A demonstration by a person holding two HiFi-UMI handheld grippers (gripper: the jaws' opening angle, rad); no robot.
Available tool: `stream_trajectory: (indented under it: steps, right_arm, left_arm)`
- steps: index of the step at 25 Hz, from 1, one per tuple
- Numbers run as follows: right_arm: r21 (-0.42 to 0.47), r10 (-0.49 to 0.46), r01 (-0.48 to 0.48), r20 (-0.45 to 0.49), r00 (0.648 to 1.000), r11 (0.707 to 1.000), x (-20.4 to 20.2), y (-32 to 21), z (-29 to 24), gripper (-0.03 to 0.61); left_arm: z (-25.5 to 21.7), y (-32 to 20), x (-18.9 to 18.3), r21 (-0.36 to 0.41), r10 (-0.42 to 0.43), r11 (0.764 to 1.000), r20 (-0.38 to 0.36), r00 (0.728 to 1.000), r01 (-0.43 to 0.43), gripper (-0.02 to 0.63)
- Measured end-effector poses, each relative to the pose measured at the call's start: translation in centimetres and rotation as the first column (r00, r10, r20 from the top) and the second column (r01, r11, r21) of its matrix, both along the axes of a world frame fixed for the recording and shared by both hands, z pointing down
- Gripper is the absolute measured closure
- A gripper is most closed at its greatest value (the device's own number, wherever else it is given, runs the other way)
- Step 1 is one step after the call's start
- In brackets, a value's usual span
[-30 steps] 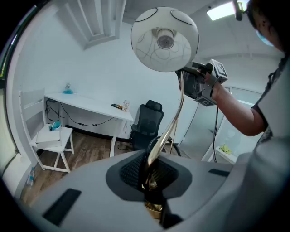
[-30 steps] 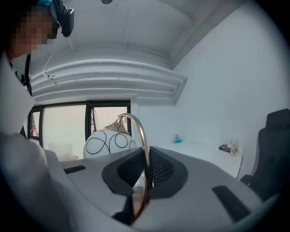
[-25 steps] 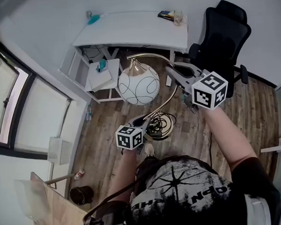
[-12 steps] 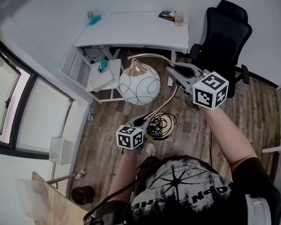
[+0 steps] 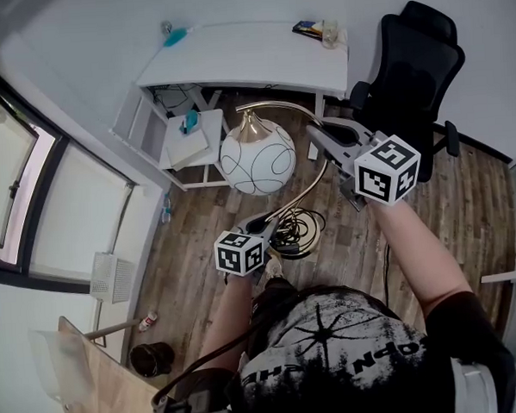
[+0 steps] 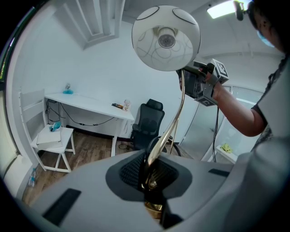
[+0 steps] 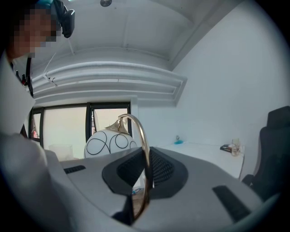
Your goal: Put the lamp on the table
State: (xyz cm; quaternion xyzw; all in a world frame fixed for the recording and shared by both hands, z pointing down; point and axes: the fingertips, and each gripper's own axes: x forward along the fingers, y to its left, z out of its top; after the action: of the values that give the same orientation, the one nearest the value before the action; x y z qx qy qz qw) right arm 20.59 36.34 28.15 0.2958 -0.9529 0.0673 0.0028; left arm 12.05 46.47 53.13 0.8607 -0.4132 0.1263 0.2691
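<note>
The lamp hangs in the air above the wooden floor: a white globe shade point(image 5: 256, 156) with black swirls, a curved brass stem point(image 5: 313, 183) and a round brass base point(image 5: 292, 230). My left gripper point(image 5: 261, 224) is shut on the lower stem just above the base; the stem point(image 6: 168, 129) rises from its jaws to the shade point(image 6: 166, 38). My right gripper point(image 5: 325, 134) is shut on the upper arch of the stem point(image 7: 143, 149), with the shade point(image 7: 108, 142) beyond it. The white table point(image 5: 250, 59) stands against the far wall.
A black office chair point(image 5: 408, 64) stands right of the table. A white side stand point(image 5: 188, 144) with a teal item sits left, under the table's end. Small items point(image 5: 313, 28) lie on the table's right end. Windows line the left wall.
The lamp and both grippers have drifted very slightly to the right; the grips are unchanged.
</note>
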Motion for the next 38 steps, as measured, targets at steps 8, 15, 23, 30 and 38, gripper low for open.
stream_trajectory:
  steps: [8,15,23,30,38]
  right_arm:
    - [0.005,0.013,-0.013,-0.007,1.0,1.0,-1.7,-3.2,0.6,0.545]
    - [-0.002,0.037,-0.037,-0.01,0.999,0.999,-4.9,-8.5,0.2,0.545]
    - [0.014,0.055,-0.054,-0.014,0.998,0.998,-8.0,-12.7,0.0,0.545]
    - [0.031,0.08,-0.079,-0.016,0.997,0.996,-10.9,-16.7,-0.5,0.545]
    - [0.071,0.101,-0.1,-0.008,0.995,0.992,-13.0,-19.7,-1.6,0.545]
  left_arm:
    - [0.8,-3.8,-1.8,0.006,0.014,1.0,-0.005,1.0,-0.014,0.577]
    - [0.3,-9.1,-5.1,0.004,0.038,0.999,-0.018,0.999,-0.038,0.575]
    - [0.2,-13.9,-8.5,0.018,0.052,0.998,-0.011,0.999,-0.052,0.575]
    - [-0.1,-18.5,-11.5,0.037,0.084,0.996,-0.009,0.996,-0.083,0.575]
    - [-0.8,-23.0,-14.0,0.083,0.1,0.992,0.007,0.995,-0.1,0.575]
